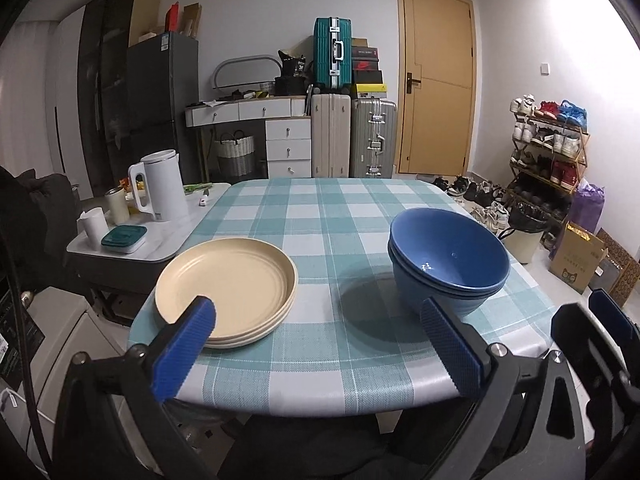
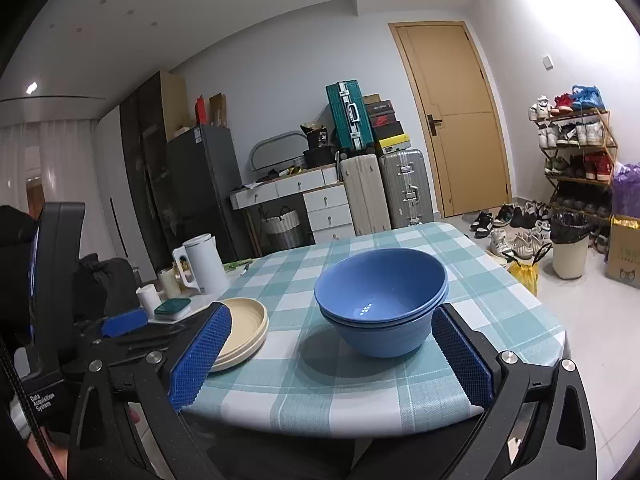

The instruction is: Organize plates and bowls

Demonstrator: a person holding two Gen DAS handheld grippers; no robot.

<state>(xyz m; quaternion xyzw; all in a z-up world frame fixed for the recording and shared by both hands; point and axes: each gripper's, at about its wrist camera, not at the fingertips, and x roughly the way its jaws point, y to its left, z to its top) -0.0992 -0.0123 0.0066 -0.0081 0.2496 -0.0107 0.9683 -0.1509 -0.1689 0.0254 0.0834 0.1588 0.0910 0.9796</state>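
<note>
A stack of cream plates lies on the left of the checked table. A stack of blue bowls stands on the right. My left gripper is open and empty, held at the table's near edge between the two stacks. My right gripper is open and empty, just in front of the blue bowls. The plates also show in the right wrist view, partly behind the left finger pad. The right gripper shows at the left wrist view's right edge.
A side table left of the checked table holds a white kettle, cups and a teal-lidded box. Behind are a fridge, drawers and suitcases. A shoe rack, bin and boxes stand on the right.
</note>
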